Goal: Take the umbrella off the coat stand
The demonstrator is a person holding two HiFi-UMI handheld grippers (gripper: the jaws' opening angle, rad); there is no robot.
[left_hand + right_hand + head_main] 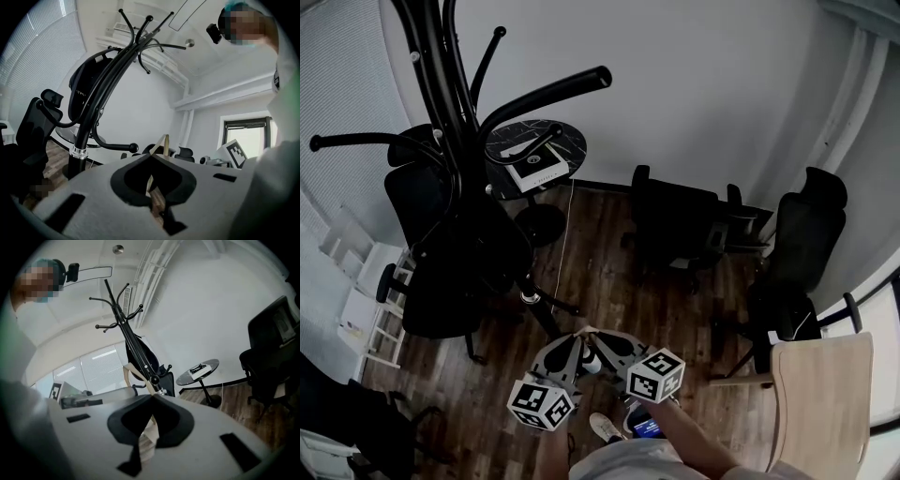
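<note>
The left gripper (151, 155) and right gripper (151, 397) are pressed together, holding nothing. Open one, reach ahead to the umbrella (79, 93) on the coat stand (77, 164), and lift gently.

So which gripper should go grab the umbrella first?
Probably the left. The left gripper is on the same side as the coat stand, which looms large in its view. The right gripper sits farther off. Both are shut and low.

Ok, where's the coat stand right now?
Head view, upper left: the black coat stand rises just left of the round side table, with a black office chair beside its base.
</note>
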